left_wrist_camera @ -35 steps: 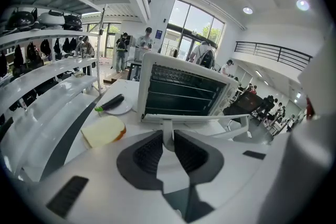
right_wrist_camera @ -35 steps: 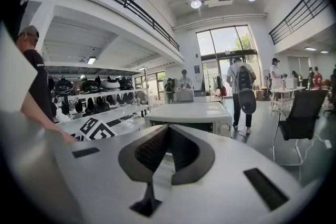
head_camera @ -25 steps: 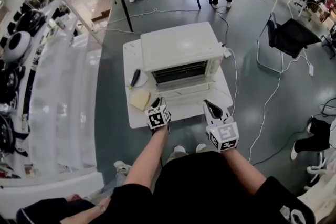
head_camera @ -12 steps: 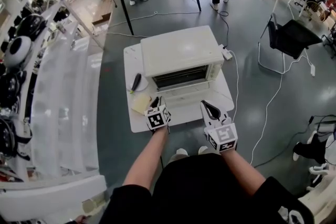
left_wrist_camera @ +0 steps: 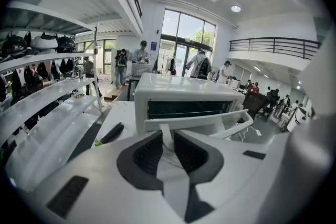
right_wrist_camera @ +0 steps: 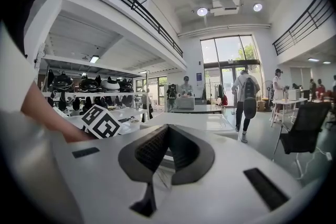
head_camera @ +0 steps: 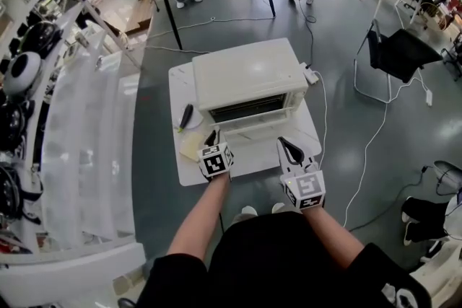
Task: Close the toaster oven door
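Observation:
A white toaster oven stands on a small white table. Its door hangs open toward me, and the dark cavity shows behind it. My left gripper sits at the left end of the door's handle. In the left gripper view my left gripper has its pads closed on the handle's white left bracket. My right gripper hovers just off the door's right front corner, touching nothing. In the right gripper view my right gripper shows its tips meeting, with nothing between them.
A black-handled tool and a slice of bread lie on the table left of the oven. A power strip and cable trail off to the right. White shelving runs along the left, and a black chair stands at the right.
Both grippers stay almost where they were and the door looks the same. The view has shifted slightly. People at the back have walked on.

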Tool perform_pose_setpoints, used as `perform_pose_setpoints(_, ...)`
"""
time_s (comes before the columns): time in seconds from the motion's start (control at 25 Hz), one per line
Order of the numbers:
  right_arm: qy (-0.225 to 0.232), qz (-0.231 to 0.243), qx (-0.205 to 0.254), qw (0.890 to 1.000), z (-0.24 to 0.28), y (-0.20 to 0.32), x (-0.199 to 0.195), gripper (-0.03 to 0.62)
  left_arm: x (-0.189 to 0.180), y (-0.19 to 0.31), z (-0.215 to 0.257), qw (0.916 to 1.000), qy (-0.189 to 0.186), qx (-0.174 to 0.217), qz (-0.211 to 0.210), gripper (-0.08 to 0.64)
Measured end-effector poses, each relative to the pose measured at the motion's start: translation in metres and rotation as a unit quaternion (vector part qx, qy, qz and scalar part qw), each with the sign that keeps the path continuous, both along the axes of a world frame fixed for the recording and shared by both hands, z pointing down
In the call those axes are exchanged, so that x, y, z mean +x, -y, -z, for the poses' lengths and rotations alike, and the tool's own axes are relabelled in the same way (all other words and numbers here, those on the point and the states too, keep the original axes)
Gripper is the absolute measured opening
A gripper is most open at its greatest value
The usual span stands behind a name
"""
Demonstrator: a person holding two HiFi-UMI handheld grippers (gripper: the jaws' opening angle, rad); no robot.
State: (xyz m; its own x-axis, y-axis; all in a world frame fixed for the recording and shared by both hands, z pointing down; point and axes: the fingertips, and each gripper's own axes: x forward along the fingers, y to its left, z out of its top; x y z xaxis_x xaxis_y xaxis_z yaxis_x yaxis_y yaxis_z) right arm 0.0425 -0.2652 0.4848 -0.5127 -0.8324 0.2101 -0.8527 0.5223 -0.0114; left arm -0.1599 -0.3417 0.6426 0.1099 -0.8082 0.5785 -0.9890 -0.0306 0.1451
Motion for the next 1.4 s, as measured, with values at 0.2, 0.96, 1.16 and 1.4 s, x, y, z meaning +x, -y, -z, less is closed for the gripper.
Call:
perform_pose_setpoints(0.2,0.001,0.001,-0.001,1.000,0.002,0.007,0.002,0.021,0.000,0.006,0.004,1.0000,-0.002,0.002,0.000,0.081)
perform_pose_setpoints(0.96,0.001,0.008,-0.008,1.000,-0.001,0.024,0.008,0.021,0.000,0.028,0.012,0.9997,-0.012,0.014,0.014,0.081)
perform_pose_setpoints(1.16,-0.001,0.006,-0.002,1.000,0.000,0.028,0.003,0.021,-0.005,0.036,0.015,0.9995,-0.013,0.022,0.017,0.081)
perform_pose_setpoints(1.4,-0.005,0.001,-0.010,1.000,-0.006,0.027,0.006,0.021,-0.008,0.044,0.017,0.9994,-0.015,0.025,0.020,0.081)
